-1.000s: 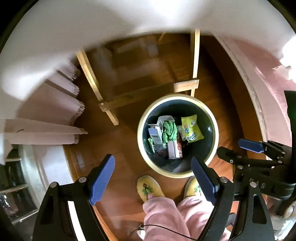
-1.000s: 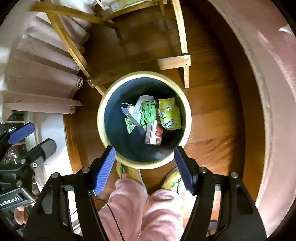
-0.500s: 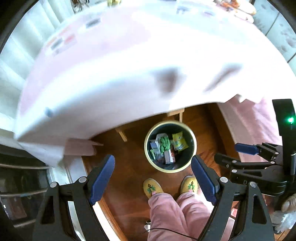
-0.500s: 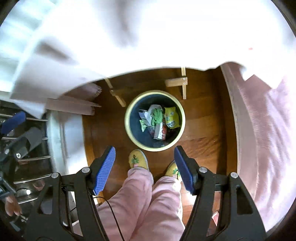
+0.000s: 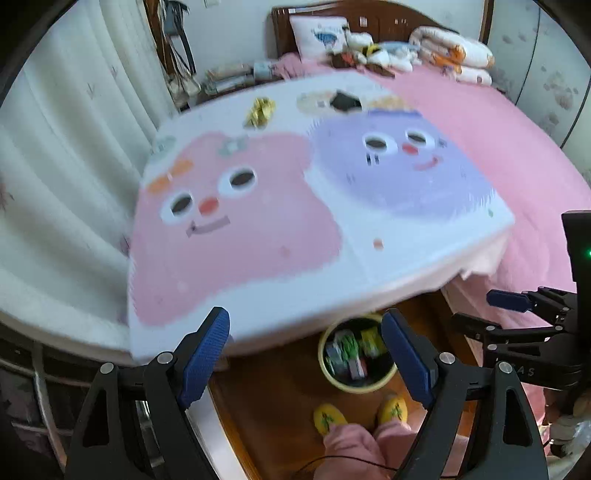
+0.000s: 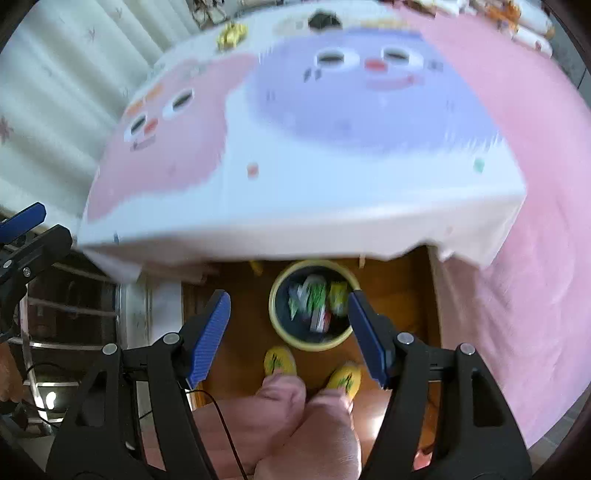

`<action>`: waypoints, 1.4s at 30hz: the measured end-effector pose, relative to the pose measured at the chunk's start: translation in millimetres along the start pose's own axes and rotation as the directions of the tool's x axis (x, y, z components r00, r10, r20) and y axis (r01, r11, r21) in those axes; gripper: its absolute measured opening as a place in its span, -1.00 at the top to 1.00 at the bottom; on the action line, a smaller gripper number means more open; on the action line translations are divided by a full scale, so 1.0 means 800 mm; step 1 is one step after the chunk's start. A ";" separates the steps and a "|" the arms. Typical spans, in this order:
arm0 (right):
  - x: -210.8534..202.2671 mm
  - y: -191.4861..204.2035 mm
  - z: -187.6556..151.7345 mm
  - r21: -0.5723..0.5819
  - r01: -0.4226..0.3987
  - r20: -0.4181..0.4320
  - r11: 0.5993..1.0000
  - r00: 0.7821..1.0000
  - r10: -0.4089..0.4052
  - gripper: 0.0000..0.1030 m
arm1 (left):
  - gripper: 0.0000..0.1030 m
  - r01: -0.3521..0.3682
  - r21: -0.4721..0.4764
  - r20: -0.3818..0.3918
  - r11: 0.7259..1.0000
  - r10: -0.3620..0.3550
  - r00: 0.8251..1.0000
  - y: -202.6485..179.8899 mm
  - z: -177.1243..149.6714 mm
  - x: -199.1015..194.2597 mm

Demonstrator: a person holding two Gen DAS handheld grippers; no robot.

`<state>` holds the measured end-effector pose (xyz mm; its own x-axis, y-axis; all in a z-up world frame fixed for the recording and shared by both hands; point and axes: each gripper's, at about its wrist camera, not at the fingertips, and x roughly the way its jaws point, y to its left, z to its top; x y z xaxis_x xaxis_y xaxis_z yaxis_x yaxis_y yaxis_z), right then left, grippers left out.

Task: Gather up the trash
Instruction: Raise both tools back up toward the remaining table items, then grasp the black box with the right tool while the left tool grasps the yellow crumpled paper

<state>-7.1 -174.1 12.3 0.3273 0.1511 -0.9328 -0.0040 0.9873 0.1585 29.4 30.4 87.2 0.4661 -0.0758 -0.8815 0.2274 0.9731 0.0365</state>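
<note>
Both grippers — left (image 5: 306, 358), right (image 6: 290, 332) — jaws wide, empty.

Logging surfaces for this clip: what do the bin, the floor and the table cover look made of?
Bin: probably plastic, smooth cream rim, dark inside. Floor: wood, glossy brown boards with reflections. Table cover: looks like printed cloth, hanging loosely over the edge, though blurred.

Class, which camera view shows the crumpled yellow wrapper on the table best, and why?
The left wrist view: the crumpled yellow wrapper appears larger, and its folds are visible near the table's far edge. In the right wrist view it is smaller, blurred and close to the picture's top edge.
</note>
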 end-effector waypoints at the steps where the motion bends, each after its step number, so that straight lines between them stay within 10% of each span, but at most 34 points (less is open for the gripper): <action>1: -0.010 0.005 0.011 -0.012 0.017 0.026 1.000 1.000 -0.017 -0.23 | -0.66 -0.006 0.003 0.011 1.000 0.006 1.000 0.005 0.009 -0.004; 14: -0.080 0.017 0.163 0.008 0.104 0.237 0.995 0.966 -0.103 -0.23 | -0.66 0.001 0.011 0.140 1.000 -0.002 0.990 0.059 0.132 -0.012; 21: -0.059 -0.012 0.254 -0.010 0.078 0.210 0.997 0.975 -0.074 -0.23 | -0.65 -0.081 -0.008 0.188 0.997 0.081 0.979 0.051 0.203 0.017; 42: 0.227 -0.115 0.578 -0.182 -0.030 0.004 0.983 1.000 0.031 -0.22 | -0.56 -0.154 -0.231 -0.095 0.961 0.135 0.986 0.106 0.476 0.336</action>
<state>489.9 -259.8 -21.7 0.3304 0.1812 -0.9263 -0.1854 0.9747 0.1246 499.2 9.5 32.7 0.4096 0.0771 -0.9090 -0.0502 0.9968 0.0619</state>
